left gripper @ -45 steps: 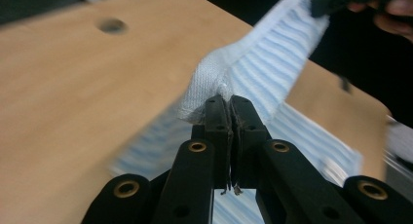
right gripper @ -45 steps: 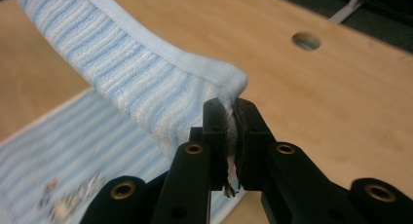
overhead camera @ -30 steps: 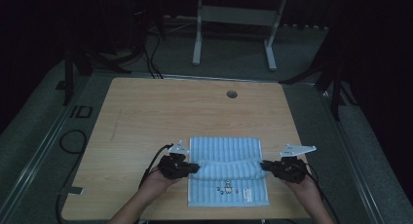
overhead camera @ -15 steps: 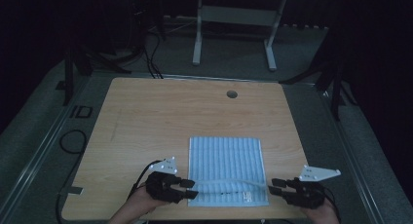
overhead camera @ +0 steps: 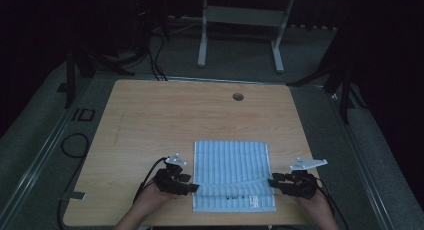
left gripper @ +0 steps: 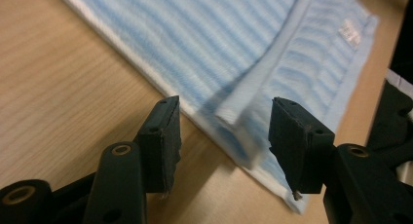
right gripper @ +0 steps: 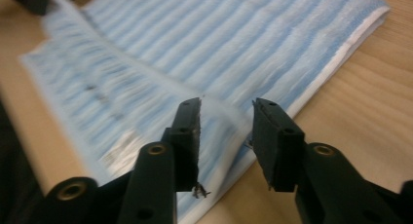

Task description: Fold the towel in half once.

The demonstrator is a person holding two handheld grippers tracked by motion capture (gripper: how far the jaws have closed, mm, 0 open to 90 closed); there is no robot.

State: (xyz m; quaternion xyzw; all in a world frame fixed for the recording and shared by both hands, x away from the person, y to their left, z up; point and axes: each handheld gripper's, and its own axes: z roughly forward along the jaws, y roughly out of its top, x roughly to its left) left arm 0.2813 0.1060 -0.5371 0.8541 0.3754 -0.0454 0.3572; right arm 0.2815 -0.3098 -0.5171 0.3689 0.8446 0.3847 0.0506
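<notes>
As laid out on the table, item by item:

Towel: light blue with fine paler stripes, white-edged, folded into a rectangle; a small white label near its near edge; a folded-over layer ends in a seam running across the near part.
Towel, place: flat on the wooden table, at the near edge, right of centre, between the two grippers.
Towel, left gripper view: corner of the upper fold lies between the jaws, closer to the right-hand jaw; whether it touches that jaw cannot be told.
Towel, right gripper view: blurred edge of the upper fold runs into the gap between the jaws, seemingly clear of both pads.
Left gripper: at the towel's left edge, level with the seam; jaws partly apart, just been opening, pads not pressing the cloth.
Right gripper: at the towel's right edge, level with the seam; jaws partly apart, just been closing a little, nothing clamped.
Hands: one behind each gripper, entering from the table's near edge.
</notes>
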